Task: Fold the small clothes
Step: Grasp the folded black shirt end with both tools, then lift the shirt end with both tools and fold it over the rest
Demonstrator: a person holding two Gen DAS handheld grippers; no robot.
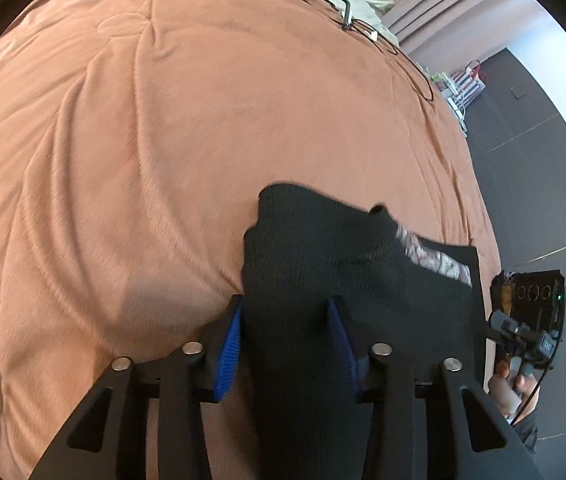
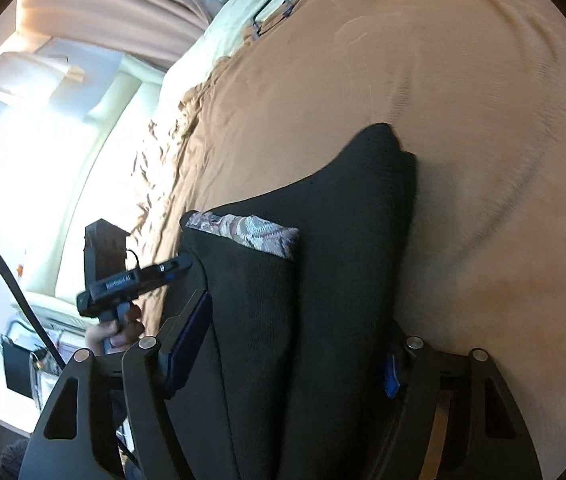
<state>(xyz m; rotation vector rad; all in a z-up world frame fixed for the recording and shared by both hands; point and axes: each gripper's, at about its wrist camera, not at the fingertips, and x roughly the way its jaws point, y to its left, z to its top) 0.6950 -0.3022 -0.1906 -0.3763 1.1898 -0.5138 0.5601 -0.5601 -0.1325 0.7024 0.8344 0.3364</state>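
The black garment (image 1: 323, 264) lies on the bed's brown blanket (image 1: 163, 120), near the blanket's edge, partly doubled over so that a patterned band (image 1: 435, 258), likely a waistband or trim, shows at one fold. It looks like a soft, light knit with a matte surface: it should drape and crease wherever it is lifted, cling a little to the plush blanket, and give no resistance to being pinched, so there is nothing fragile about it. The left gripper (image 1: 289, 336) has a hanging stretch of the cloth running between its blue pads (image 1: 229, 356); the jaws stand partway in, but whether the pads actually press on the fabric cannot be told from this view. The right gripper (image 2: 295, 348) likewise straddles a thick, layered fold of the garment, its jaws set wider, and again the pictures do not settle whether it is gripping or merely around the cloth. Each gripper appears in the other's camera, held in a person's hand (image 2: 117, 330) beside the bed. The best places to take hold seem to be the two corners of the near edge, pinching through all layers at once, so the fold carries over evenly and the loose knit does not sag between the hands.
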